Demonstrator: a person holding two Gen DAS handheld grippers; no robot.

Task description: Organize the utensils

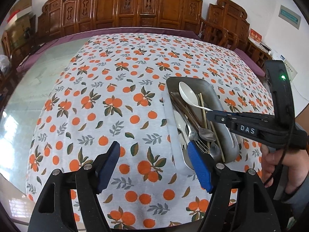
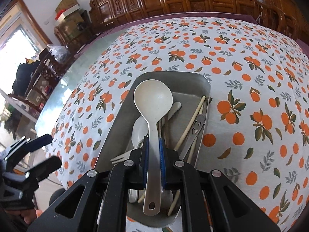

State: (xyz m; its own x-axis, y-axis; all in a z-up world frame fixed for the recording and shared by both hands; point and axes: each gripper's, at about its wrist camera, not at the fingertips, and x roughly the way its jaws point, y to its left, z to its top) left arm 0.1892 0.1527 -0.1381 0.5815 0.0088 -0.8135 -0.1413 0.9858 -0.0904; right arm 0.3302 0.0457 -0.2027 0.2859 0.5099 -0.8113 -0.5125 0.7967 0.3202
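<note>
A metal tray (image 1: 224, 104) (image 2: 119, 127) on the orange-print tablecloth holds mixed utensils: spoons, a fork (image 2: 120, 157), chopsticks (image 2: 190, 122) and a smiley-handled steel piece (image 2: 196, 129). My right gripper (image 2: 153, 145) is shut on the handle of a large cream ladle-spoon (image 2: 152, 100) and holds it above the tray; it shows in the left wrist view (image 1: 188, 92) with the right gripper (image 1: 210, 115) reaching in from the right. My left gripper (image 1: 154, 166) is open and empty over the cloth, just left of the tray's near end.
The tablecloth (image 1: 108, 89) covers a glass-topped table (image 1: 38, 77). Carved wooden chairs (image 1: 135, 5) line the far edge. Boxes and clutter (image 2: 65, 15) stand at the far left of the right wrist view.
</note>
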